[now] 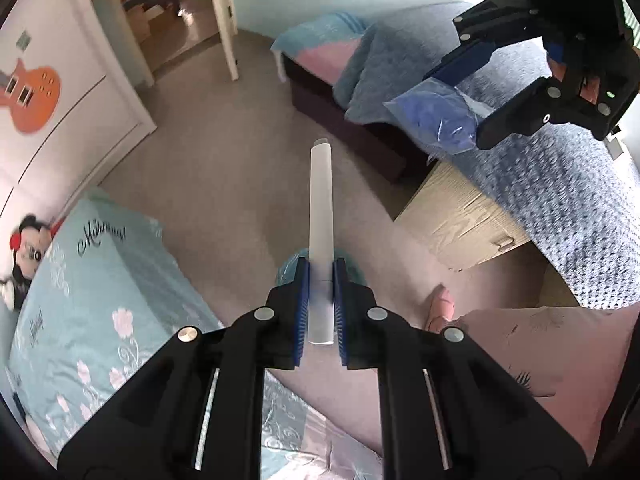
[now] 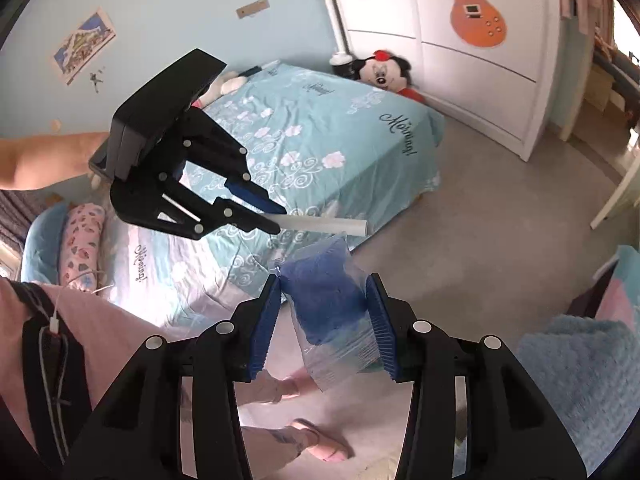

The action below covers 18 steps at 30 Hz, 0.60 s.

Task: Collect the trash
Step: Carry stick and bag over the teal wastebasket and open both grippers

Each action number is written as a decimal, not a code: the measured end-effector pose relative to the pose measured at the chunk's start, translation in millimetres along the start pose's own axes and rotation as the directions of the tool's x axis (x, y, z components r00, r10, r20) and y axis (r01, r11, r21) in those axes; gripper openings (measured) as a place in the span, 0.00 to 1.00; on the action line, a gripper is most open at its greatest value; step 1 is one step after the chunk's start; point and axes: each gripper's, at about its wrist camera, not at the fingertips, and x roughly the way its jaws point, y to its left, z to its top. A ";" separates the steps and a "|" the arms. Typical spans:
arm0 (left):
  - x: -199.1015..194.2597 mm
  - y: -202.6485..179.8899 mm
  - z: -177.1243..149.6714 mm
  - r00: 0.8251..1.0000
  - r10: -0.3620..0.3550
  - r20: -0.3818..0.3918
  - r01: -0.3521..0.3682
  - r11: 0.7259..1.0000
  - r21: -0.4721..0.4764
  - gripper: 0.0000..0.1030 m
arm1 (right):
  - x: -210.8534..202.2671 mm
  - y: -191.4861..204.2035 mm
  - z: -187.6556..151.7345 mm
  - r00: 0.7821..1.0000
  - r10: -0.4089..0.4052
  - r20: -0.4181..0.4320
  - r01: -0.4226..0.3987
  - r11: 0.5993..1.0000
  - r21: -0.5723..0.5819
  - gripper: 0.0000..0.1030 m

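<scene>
My left gripper point(image 1: 321, 280) is shut on a long white tube point(image 1: 321, 232) that sticks out forward over the floor. It also shows in the right wrist view point(image 2: 276, 220), with the white tube point(image 2: 328, 225) pointing right over the teal bed. My right gripper point(image 2: 326, 300) is shut on a clear plastic bag with blue material inside point(image 2: 328, 304). In the left wrist view the right gripper point(image 1: 466, 108) holds this bag point(image 1: 436, 116) up at the upper right, above the grey bed.
A teal bed point(image 1: 92, 280) lies at lower left with a Minnie plush point(image 1: 24, 256). A grey-blue blanket bed point(image 1: 560, 200) is on the right, a cardboard box point(image 1: 460, 216) beside it. White wardrobe point(image 1: 60, 92) and open doorway point(image 1: 172, 12) lie beyond. My legs and pink slippers point(image 2: 320, 440) are below.
</scene>
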 end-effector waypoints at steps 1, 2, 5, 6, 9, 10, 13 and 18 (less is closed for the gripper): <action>1.8 1.7 -4.4 1.000 -0.002 -0.006 0.002 1.000 -0.006 0.10 | 6.6 1.8 3.3 1.000 0.004 -0.005 -0.004 1.000 -0.002 0.44; 3.2 3.5 -8.2 1.000 -0.004 -0.007 0.004 1.000 -0.013 0.10 | 9.7 2.6 4.9 1.000 0.006 -0.009 -0.006 1.000 -0.006 0.44; 8.4 9.3 -16.6 1.000 -0.010 -0.015 0.010 1.000 -0.027 0.10 | 19.6 2.7 6.6 1.000 0.017 -0.027 -0.017 1.000 -0.011 0.44; 9.1 9.7 -19.6 1.000 -0.012 -0.017 0.011 0.999 -0.031 0.10 | 23.9 2.5 7.1 0.999 0.020 -0.032 -0.021 1.000 -0.009 0.44; 16.0 11.6 -26.0 0.999 -0.022 -0.025 0.021 0.999 -0.039 0.10 | 35.9 1.4 7.5 0.999 0.024 -0.049 -0.024 1.000 0.003 0.44; 19.0 11.5 -26.3 0.999 -0.028 -0.029 0.027 0.999 -0.044 0.10 | 39.6 0.3 6.9 0.998 0.027 -0.056 -0.027 1.000 0.008 0.44; 28.6 13.2 -26.7 0.999 -0.039 -0.038 0.036 0.998 -0.058 0.10 | 52.0 -1.1 5.5 0.997 0.031 -0.075 -0.029 0.999 0.019 0.44; 50.7 15.6 -27.6 0.996 -0.056 -0.063 0.052 0.997 -0.062 0.10 | 68.5 -8.6 -0.7 0.995 0.039 -0.091 -0.035 0.998 0.050 0.44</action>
